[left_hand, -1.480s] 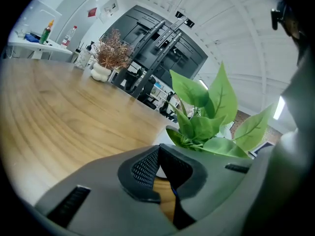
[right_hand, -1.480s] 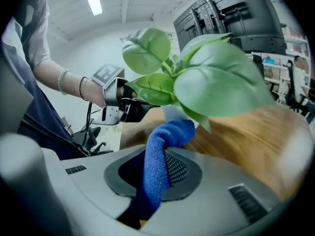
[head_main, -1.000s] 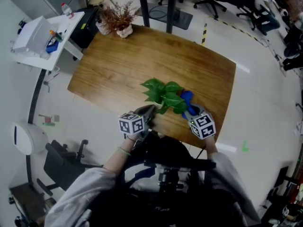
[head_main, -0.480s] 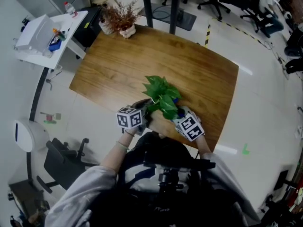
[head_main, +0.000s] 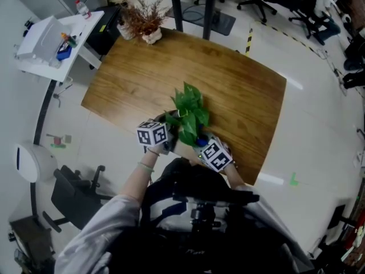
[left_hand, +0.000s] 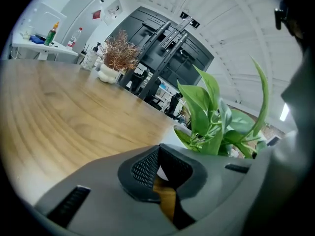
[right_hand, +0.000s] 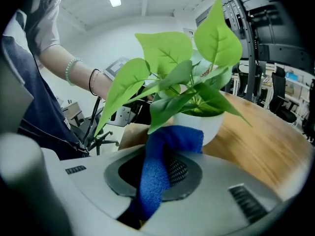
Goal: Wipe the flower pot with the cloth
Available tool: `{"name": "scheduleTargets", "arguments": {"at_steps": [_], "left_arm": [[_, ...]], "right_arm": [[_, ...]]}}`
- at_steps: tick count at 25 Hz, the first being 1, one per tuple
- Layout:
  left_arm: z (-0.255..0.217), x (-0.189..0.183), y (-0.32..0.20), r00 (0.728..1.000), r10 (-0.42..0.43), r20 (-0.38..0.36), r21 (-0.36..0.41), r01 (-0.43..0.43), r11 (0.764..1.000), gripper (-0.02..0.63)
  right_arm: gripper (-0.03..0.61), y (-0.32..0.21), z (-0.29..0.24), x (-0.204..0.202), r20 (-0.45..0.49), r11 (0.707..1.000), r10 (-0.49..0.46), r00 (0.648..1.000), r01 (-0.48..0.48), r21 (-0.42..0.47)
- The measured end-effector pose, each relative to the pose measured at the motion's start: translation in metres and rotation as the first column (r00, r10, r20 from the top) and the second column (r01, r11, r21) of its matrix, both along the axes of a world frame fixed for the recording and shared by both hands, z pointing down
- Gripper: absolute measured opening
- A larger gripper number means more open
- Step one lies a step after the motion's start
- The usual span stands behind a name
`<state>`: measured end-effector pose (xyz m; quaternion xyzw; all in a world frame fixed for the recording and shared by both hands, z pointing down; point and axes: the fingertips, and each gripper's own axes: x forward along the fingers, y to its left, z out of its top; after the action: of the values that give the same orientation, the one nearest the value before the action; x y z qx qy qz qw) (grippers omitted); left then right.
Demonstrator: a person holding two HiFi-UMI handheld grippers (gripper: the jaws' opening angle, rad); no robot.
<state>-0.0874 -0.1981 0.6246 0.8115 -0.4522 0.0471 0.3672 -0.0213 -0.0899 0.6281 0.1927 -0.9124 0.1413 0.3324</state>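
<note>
The flower pot [right_hand: 216, 124] is white and holds a green leafy plant [head_main: 186, 110]; it stands near the front edge of the wooden table [head_main: 228, 79]. My right gripper [right_hand: 160, 173] is shut on a blue cloth [right_hand: 172, 139], whose top lies against the pot's near wall. In the head view that right gripper [head_main: 203, 145] sits at the pot's front right, and leaves hide most of the pot. My left gripper [left_hand: 160, 170] is shut at the pot's left side, with a sliver of white pot wall [left_hand: 170, 137] between its jaws; in the head view the left gripper [head_main: 166, 140] is level with the right one.
A dried brown plant in a white pot [head_main: 145, 23] stands at the table's far left corner. A white side table with bottles [head_main: 54, 39] is to the left. Office chairs [head_main: 308, 16] stand beyond the table, and a black chair [head_main: 74, 193] is at my left.
The right gripper with the cloth has swung from the pot's right side round to its front. The plant and left gripper have shifted a little to the left.
</note>
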Motion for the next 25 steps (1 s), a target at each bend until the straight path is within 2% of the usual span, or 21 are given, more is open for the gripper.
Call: {"name": "scheduleTargets", "arguments": {"at_steps": [4,7,10,13,16,19,22,25], "left_arm": [[-0.001,0.0,0.007,1.0,0.003,-0.014,0.001,-0.003,1.0,0.008],[-0.002,0.0,0.024,1.0,0.003,-0.02,-0.004,-0.003,1.0,0.008],[0.0,0.006,0.042,0.999,-0.002,-0.045,-0.01,0.001,1.0,0.008],[0.004,0.018,0.055,0.998,0.008,-0.07,-0.025,-0.01,1.0,0.008],[0.006,0.026,0.06,0.997,0.025,-0.08,-0.028,-0.027,0.999,0.008],[0.003,0.029,0.058,0.996,0.043,-0.077,-0.021,-0.044,0.999,0.008],[-0.002,0.03,0.05,0.996,0.052,-0.075,-0.009,-0.053,0.999,0.008],[-0.003,0.024,0.042,0.997,0.052,-0.051,-0.005,-0.053,0.999,0.008]], "right_arm": [[0.063,-0.002,-0.002,0.012,0.007,0.999,0.035,0.999,-0.035,-0.013],[0.063,-0.011,-0.005,0.042,-0.002,0.994,0.105,0.994,-0.105,-0.015],[0.063,-0.032,-0.009,0.073,-0.016,0.985,0.17,0.985,-0.169,0.015],[0.063,-0.061,-0.017,0.089,-0.02,0.979,0.192,0.981,-0.19,0.071],[0.063,-0.085,-0.032,0.083,-0.012,0.98,0.164,0.986,-0.162,0.118],[0.063,-0.096,-0.043,0.067,-0.006,0.984,0.097,0.995,-0.095,0.148],[0.063,-0.097,-0.041,0.053,-0.009,0.989,0.043,0.999,-0.041,0.143],[0.063,-0.091,-0.036,0.049,-0.021,0.991,0.039,0.999,-0.036,0.13]]}}
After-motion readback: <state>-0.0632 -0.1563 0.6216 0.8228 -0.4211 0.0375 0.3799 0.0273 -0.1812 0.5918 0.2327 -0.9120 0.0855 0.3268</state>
